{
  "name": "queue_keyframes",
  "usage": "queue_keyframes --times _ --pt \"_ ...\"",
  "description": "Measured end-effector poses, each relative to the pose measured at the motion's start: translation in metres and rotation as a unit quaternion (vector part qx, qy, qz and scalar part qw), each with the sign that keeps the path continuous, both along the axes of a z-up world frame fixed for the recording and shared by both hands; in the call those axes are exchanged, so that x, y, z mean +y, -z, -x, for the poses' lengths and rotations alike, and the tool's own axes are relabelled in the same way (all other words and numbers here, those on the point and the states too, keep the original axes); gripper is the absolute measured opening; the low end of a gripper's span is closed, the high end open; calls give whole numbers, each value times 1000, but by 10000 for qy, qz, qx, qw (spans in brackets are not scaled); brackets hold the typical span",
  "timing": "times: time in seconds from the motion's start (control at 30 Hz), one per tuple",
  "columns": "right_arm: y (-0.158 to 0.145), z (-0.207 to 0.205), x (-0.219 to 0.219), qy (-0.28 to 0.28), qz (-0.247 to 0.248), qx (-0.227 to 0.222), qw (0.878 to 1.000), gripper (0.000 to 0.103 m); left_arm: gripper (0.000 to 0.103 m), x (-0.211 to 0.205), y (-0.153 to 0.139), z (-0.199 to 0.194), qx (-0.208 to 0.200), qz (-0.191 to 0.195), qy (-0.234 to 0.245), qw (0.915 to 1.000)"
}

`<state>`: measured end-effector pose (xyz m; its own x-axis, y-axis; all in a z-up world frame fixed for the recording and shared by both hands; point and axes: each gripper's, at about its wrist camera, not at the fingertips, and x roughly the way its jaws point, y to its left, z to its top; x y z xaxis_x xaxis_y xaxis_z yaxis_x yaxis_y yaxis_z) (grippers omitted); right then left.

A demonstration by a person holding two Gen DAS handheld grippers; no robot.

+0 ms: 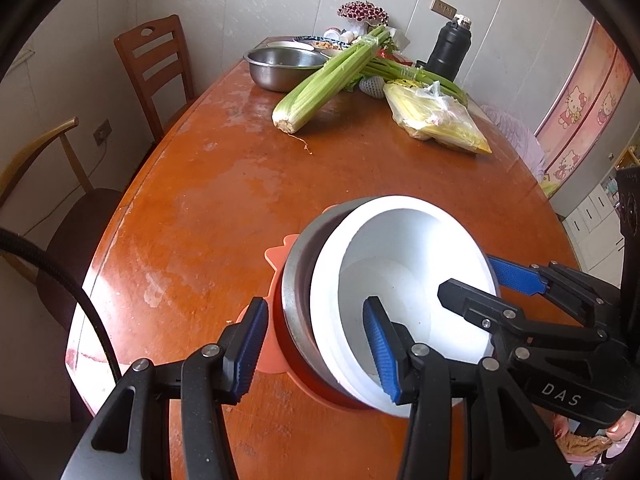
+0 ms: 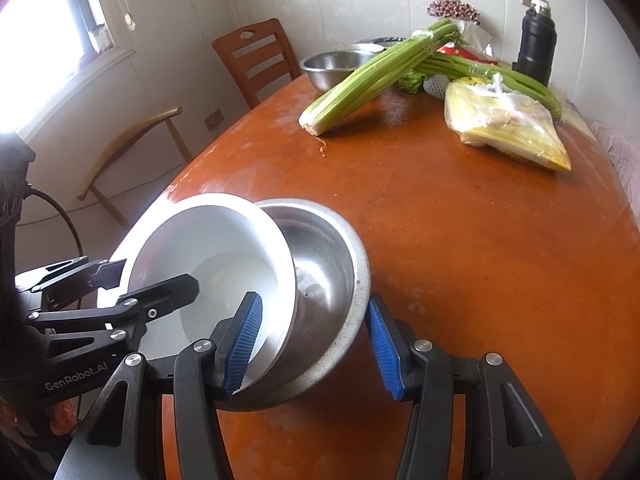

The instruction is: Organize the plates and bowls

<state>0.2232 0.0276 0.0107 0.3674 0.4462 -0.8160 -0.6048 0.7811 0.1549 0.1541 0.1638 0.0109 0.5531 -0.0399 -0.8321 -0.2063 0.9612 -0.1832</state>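
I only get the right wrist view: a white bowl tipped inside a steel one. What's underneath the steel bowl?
Observer: An orange dish with little ear-like tabs sits under the steel bowl.
Operator: Where do the left gripper's fingers go?
Observer: The left gripper has one finger inside the white bowl. The other is outside the orange dish's rim.
Operator: Anything further right in the room?
Observer: A pink panel with cartoon cats.

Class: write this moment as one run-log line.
left gripper: straddles stacked rims | right gripper: straddles white bowl and steel bowl walls | white bowl: tilted in steel bowl | grip: unclear
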Motion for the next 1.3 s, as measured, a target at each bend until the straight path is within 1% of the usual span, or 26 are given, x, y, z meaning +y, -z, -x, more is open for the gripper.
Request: queue_keyframes --times 0.27,0.47,0.53,0.67,0.9,1.07,1.3 --pt "-10 9 -4 72 -60 -229 9997 56 53 4 -12 13 -189 -38 -134 9997" --pt "-23 21 -10 75 -180 -393 9990 56 54 0 -22 25 -324 -147 -183 9992" --pt "-28 26 -13 72 -221 -458 9987 56 54 -3 -27 30 -379 -231 -232 9987" --pt "-35 36 -19 81 -280 -572 9979 56 54 -9 -35 39 -505 -281 -256 9980" --pt "-40 57 -35 116 -352 -728 9967 56 55 -25 -43 59 -662 -418 -280 9965" --pt "-38 70 -46 145 -353 -786 9962 57 57 -40 -41 69 -700 -453 -246 9962" --pt "-26 94 -64 199 -316 -952 9948 58 57 -58 -24 86 -707 -474 -237 9961"
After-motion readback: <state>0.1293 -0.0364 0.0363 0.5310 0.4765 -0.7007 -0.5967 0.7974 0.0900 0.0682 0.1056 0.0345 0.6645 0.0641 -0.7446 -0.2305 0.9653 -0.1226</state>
